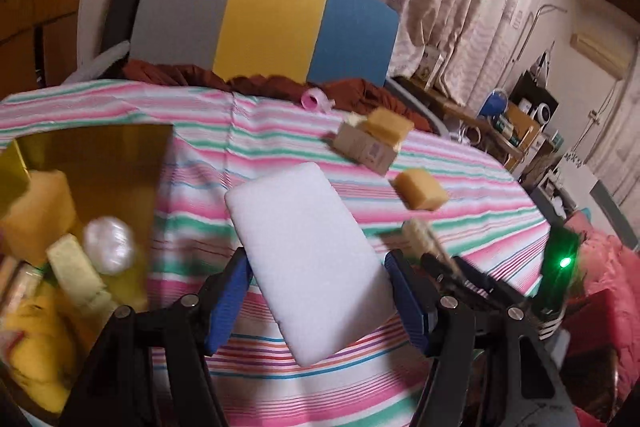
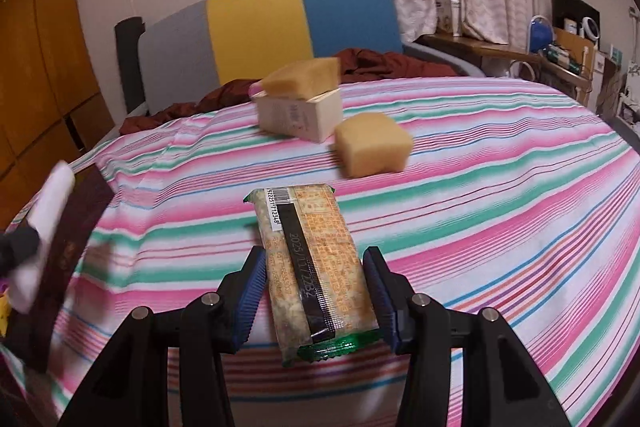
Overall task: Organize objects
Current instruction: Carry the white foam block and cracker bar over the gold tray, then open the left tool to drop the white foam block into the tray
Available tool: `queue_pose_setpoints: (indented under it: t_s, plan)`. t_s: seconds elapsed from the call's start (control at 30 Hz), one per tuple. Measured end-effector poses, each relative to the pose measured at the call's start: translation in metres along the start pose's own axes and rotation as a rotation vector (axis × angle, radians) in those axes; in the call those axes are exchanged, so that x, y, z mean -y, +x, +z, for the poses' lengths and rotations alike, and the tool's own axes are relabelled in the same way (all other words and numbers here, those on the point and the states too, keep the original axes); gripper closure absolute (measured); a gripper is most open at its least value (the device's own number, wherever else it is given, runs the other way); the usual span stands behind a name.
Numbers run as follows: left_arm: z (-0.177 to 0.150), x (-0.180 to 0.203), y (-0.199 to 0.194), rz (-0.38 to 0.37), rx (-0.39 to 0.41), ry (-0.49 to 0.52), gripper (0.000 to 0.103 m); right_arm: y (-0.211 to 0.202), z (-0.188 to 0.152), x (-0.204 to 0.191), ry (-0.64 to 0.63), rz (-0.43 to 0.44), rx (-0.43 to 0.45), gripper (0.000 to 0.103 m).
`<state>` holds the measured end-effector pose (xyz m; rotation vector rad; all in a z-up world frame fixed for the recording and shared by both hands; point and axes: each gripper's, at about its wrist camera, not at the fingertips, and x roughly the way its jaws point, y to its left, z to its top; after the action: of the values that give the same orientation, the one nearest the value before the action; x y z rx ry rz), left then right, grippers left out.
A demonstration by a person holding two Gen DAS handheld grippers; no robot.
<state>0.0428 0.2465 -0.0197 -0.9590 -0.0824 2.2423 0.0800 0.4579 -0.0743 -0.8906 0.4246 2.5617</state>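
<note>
My left gripper (image 1: 318, 277) is shut on a white foam block (image 1: 308, 259) and holds it above the striped tablecloth (image 1: 460, 227), just right of a gold box (image 1: 100, 163) with sponges and a white ball inside. My right gripper (image 2: 316, 273) is shut on a wrapped snack bar (image 2: 316, 267) with a barcode, held over the cloth (image 2: 500, 207). A yellow sponge (image 2: 372, 149) lies ahead beside a small cardboard box (image 2: 298, 117) with another sponge (image 2: 300, 77) on top. The foam block and left gripper show blurred at the right wrist view's left edge (image 2: 44, 227).
A grey, yellow and blue chair back (image 2: 280, 23) stands behind the table with a rust-red cloth (image 2: 384, 63) on it. A pink tape roll (image 1: 314, 99) lies at the table's far edge. Cluttered shelves (image 2: 560, 47) and curtains are at the right.
</note>
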Motion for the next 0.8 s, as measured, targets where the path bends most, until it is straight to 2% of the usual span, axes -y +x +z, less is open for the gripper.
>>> queue_pose_setpoints:
  t_s: [0.2,0.33,0.43,0.53,0.8]
  plan:
    - [0.027,-0.055,-0.039,0.044,0.063,-0.072,0.034,-0.007,-0.001,-0.027,-0.006,0.060,-0.008,0.053]
    - [0.040,-0.108,-0.053,0.128,0.087,-0.143,0.034,-0.014,0.004,-0.047,0.006,0.120,-0.015,0.053]
    - [0.043,-0.144,-0.056,0.173,0.072,-0.200,0.033,-0.019,0.009,-0.062,0.000,0.162,-0.016,0.053]
    - [0.044,-0.182,-0.055,0.188,0.046,-0.280,0.033,-0.024,0.015,-0.084,-0.016,0.219,-0.023,0.053]
    - [0.041,-0.252,-0.052,0.266,0.007,-0.406,0.033,-0.037,0.021,-0.131,-0.068,0.318,-0.036,0.053]
